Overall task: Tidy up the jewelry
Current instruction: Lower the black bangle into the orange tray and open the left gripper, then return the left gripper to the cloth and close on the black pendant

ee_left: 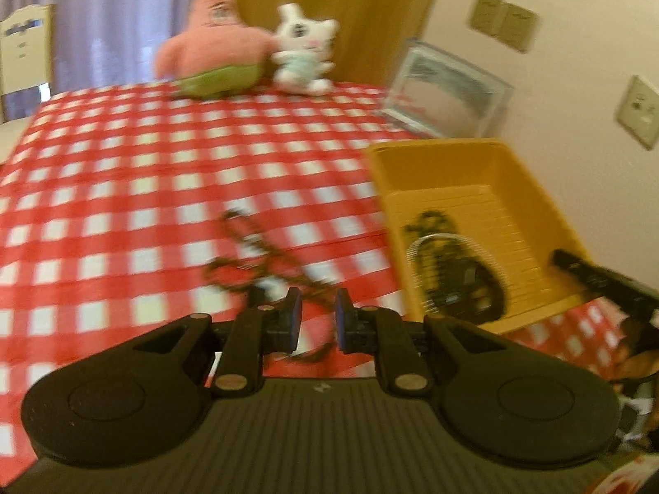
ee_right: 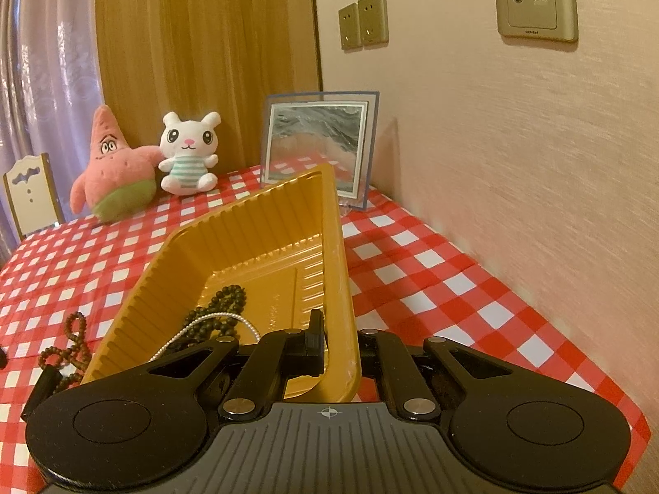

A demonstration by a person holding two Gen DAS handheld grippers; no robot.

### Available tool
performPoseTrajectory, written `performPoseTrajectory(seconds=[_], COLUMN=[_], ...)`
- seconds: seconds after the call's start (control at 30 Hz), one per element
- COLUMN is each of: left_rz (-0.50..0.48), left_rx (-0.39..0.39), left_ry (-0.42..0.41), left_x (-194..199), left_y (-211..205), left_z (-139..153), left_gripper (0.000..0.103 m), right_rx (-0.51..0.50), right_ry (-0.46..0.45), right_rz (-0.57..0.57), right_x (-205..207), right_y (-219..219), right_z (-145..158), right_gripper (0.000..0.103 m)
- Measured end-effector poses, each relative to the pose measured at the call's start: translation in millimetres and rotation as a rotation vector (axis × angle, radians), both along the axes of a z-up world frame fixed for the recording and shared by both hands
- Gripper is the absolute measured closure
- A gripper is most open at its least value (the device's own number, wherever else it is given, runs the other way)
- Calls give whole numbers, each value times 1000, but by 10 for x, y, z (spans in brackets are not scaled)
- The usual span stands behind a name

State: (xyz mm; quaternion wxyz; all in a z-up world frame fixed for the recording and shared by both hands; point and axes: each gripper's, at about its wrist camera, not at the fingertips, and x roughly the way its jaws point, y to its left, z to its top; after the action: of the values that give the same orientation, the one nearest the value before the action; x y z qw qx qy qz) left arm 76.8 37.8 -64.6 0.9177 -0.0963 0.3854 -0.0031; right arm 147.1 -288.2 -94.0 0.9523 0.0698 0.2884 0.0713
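A yellow plastic tray stands at the right of the table and also shows in the right wrist view. It holds a dark bead necklace and a thin pearl chain. My right gripper is shut on the tray's near right rim and tilts the tray up. A brown bead necklace lies on the checked cloth left of the tray; it also shows in the right wrist view. My left gripper hangs just above it, jaws open. The left wrist view is blurred.
A red and white checked cloth covers the table. A pink starfish plush, a white bunny plush and a framed picture stand at the back. The wall runs along the right.
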Motion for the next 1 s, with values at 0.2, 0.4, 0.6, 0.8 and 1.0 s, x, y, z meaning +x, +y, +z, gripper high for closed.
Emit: performPoseTrajectory(seconds=[0.2, 0.4, 0.6, 0.8, 1.0], left_rz=[79, 97, 102, 86, 63], left_rx=[35, 50, 55, 69, 95], left_ry=[28, 48, 67, 84, 96], left_x=[-153, -234, -270, -263, -118], left_y=[164, 203, 142, 98, 54], left_z=[-61, -107, -134, -183, -278], left_gripper=[89, 88, 84, 79, 78], right_rx=[-8, -11, -20, -19, -20], right_ry=[-1, -2, -6, -2, -1], right_rz=[6, 4, -5, -16, -18], right_x=[-38, -57, -106, -140, -147], right_y=[10, -20, -88, -138, -136], right_z=[13, 23, 48, 37, 34], right_gripper=[97, 97, 97, 97, 97])
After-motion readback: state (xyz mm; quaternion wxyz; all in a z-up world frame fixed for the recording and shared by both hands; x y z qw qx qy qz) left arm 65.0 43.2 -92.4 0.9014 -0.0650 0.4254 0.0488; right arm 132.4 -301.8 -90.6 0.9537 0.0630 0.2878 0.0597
